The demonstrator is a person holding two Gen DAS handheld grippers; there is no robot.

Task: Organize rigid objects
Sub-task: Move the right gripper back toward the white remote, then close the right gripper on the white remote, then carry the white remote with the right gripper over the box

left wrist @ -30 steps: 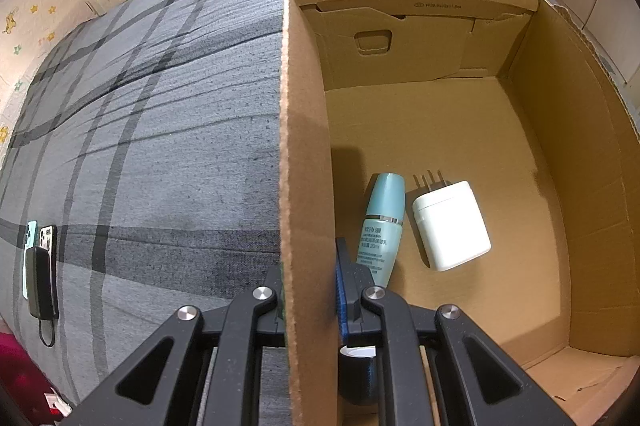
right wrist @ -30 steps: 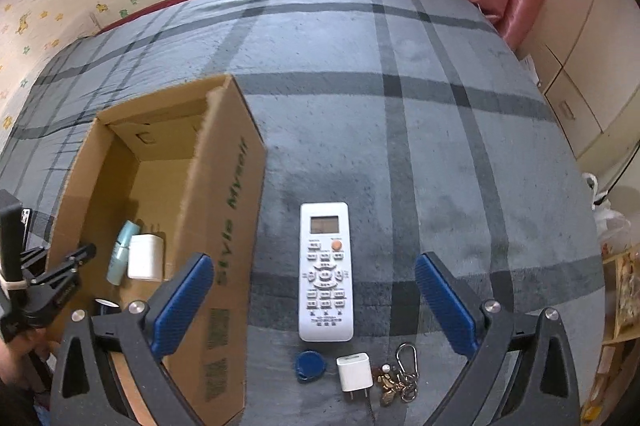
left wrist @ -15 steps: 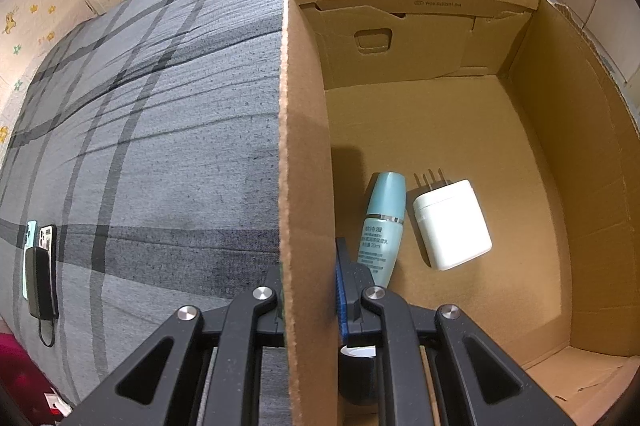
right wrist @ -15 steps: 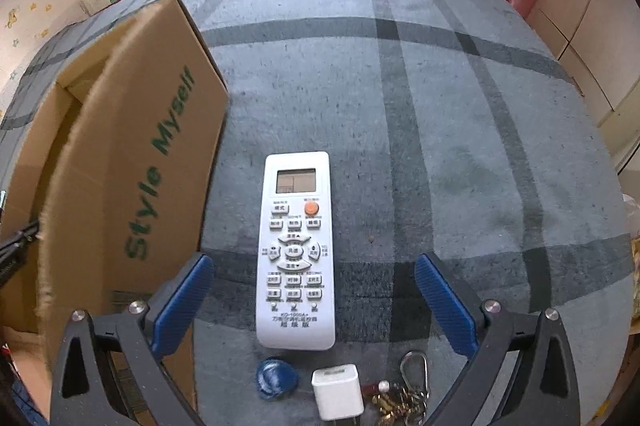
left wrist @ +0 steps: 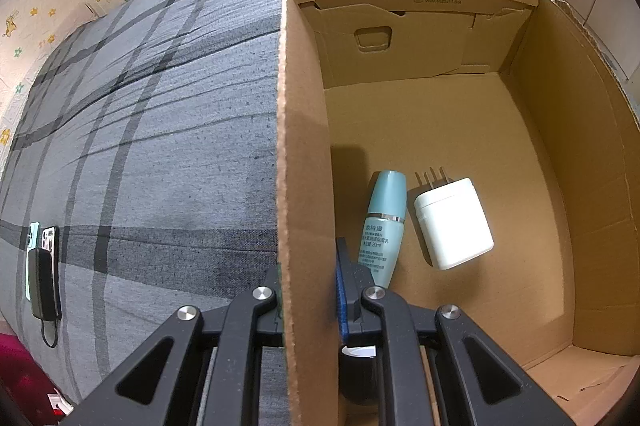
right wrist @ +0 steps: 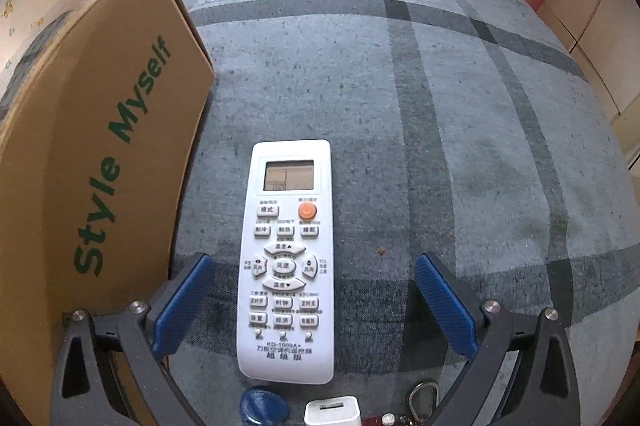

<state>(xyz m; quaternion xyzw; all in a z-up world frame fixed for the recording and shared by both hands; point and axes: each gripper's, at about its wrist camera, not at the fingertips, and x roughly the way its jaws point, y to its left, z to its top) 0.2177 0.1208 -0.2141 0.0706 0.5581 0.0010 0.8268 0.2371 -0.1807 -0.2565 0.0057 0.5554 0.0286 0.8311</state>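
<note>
Below, white remote control (right wrist: 286,262) between spread pads of right hand-held gripper (right wrist: 314,302), left hand-held gripper (left wrist: 308,290) clamping cardboard box (left wrist: 304,154) wall

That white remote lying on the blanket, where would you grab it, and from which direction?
Grip the remote across its two long edges near the middle, coming down from above. It lies flat, buttons up, long and narrow, so its sides are the reachable faces. The right hand-held gripper already straddles it with jaws open.
</note>
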